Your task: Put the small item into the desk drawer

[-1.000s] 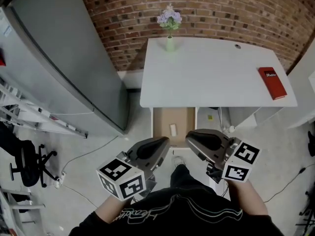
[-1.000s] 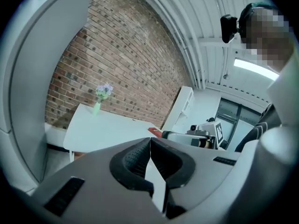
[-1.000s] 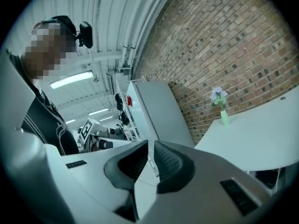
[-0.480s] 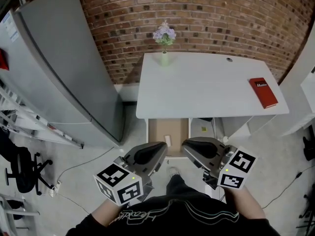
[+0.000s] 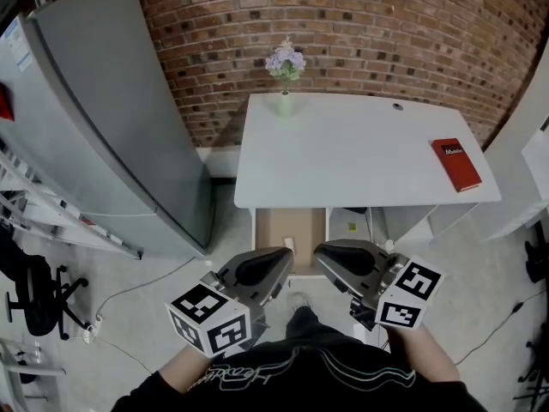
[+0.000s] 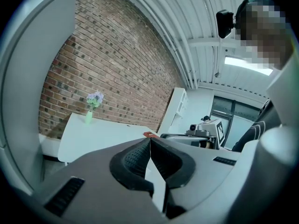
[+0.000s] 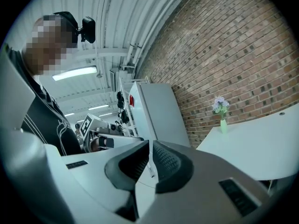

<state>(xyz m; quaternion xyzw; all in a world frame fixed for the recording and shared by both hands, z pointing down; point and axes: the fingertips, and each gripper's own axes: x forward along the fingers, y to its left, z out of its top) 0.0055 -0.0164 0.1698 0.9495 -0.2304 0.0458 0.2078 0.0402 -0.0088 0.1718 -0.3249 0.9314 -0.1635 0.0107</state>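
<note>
A brown open drawer [image 5: 276,227] sticks out under the front edge of the white desk [image 5: 360,157]. A small pale item [image 5: 288,244] lies in it near its front. My left gripper [image 5: 283,257] and right gripper [image 5: 318,251] hover side by side above the drawer's front, close to my body. Both are shut with nothing between the pads, as the left gripper view [image 6: 149,143] and the right gripper view [image 7: 150,154] show. The grippers hide the drawer's front edge.
A red book [image 5: 455,163] lies at the desk's right end and a green vase of flowers [image 5: 286,69] stands at its back. A tall grey cabinet [image 5: 103,118] stands to the left, a ladder [image 5: 51,217] and black chair [image 5: 34,294] beyond it.
The head view has shifted, so the desk sits lower and slightly left in the picture. Both grippers drifted a little left, still together. The item still lies in the drawer.
</note>
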